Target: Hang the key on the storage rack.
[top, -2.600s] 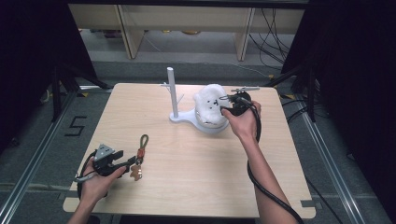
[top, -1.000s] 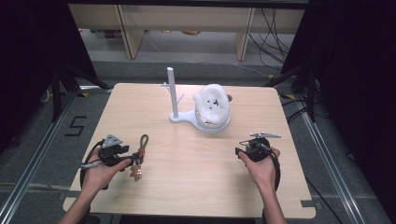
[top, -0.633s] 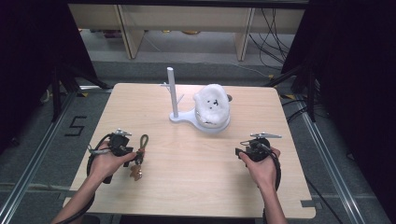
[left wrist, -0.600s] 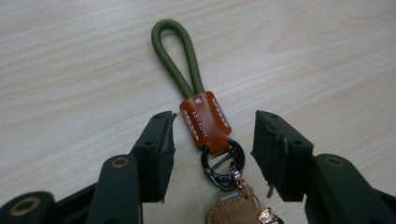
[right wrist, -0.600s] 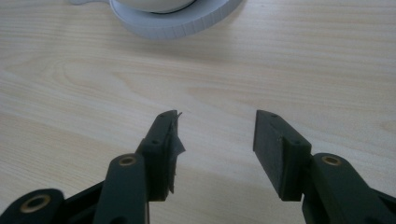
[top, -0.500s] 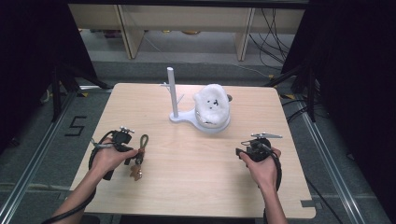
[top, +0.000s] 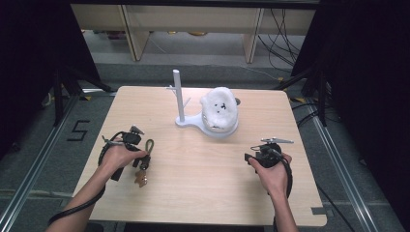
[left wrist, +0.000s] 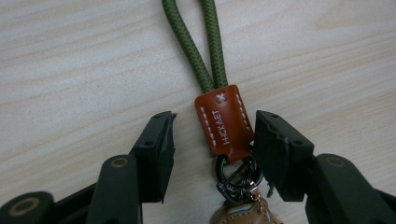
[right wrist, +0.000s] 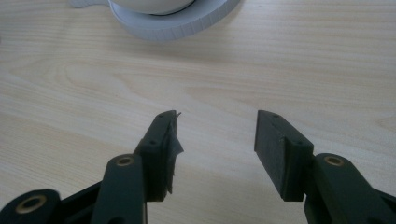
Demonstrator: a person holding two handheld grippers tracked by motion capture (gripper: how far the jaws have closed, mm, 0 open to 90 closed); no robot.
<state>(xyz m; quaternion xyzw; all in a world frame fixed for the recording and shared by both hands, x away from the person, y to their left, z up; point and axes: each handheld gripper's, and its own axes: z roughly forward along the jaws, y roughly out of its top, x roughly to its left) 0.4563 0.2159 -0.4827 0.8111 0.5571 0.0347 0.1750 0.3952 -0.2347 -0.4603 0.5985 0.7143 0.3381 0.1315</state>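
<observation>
A keychain lies on the table at the front left: an olive cord loop (top: 149, 145) (left wrist: 194, 42), a brown stitched leather tab (left wrist: 224, 121), a dark metal clasp (left wrist: 233, 175) and a tan charm (top: 140, 179). My left gripper (top: 140, 162) (left wrist: 214, 130) is down over it with the tab between its jaws. The jaws have just been closing. The right-hand one stands at the tab's edge and the left-hand one is still apart from it. My right gripper (top: 248, 157) (right wrist: 217, 126) rests open at the front right over bare wood.
A white stand with an upright post (top: 177, 94) stands at the back middle of the wooden table (top: 203, 193). A white fluffy thing (top: 220, 108) sits on its round base (right wrist: 187, 25). Dark floor, shelving and cables surround the table.
The right hand left the white fluffy thing and came back to the front right. The left hand moved right, bringing its jaws around the keychain's leather tab.
</observation>
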